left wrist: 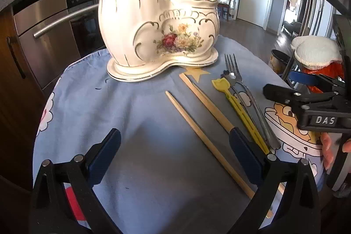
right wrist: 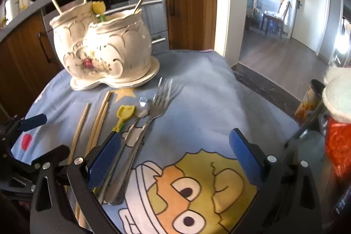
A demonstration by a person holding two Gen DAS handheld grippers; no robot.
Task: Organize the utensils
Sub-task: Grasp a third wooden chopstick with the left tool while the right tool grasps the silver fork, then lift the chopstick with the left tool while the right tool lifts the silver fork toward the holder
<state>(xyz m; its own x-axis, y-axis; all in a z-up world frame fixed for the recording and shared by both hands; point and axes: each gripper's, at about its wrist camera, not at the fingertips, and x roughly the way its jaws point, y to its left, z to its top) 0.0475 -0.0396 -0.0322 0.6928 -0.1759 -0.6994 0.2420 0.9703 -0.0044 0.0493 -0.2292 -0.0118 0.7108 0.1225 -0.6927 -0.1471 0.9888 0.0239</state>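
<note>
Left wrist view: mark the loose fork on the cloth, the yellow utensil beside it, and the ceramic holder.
Loose fork (left wrist: 233,64): left wrist view, on its tines.
Yellow utensil (left wrist: 221,85): left wrist view, on its flat head.
Ceramic holder (left wrist: 131,21): left wrist view, on the taller compartment's outer wall.

Your bench (left wrist: 136,168) was covered by a blue cartoon-print cloth (right wrist: 208,98). The white ceramic holder (left wrist: 153,25) stood on its matching saucer at the far side. In front of it, lying directly on the cloth in a row: loose wooden chopsticks (left wrist: 197,131), a yellow plastic utensil (left wrist: 239,106), a small spoon (right wrist: 142,112) and a metal fork (right wrist: 151,120). The fork, spoon and yellow piece lay bunched together, handles toward you.
</note>
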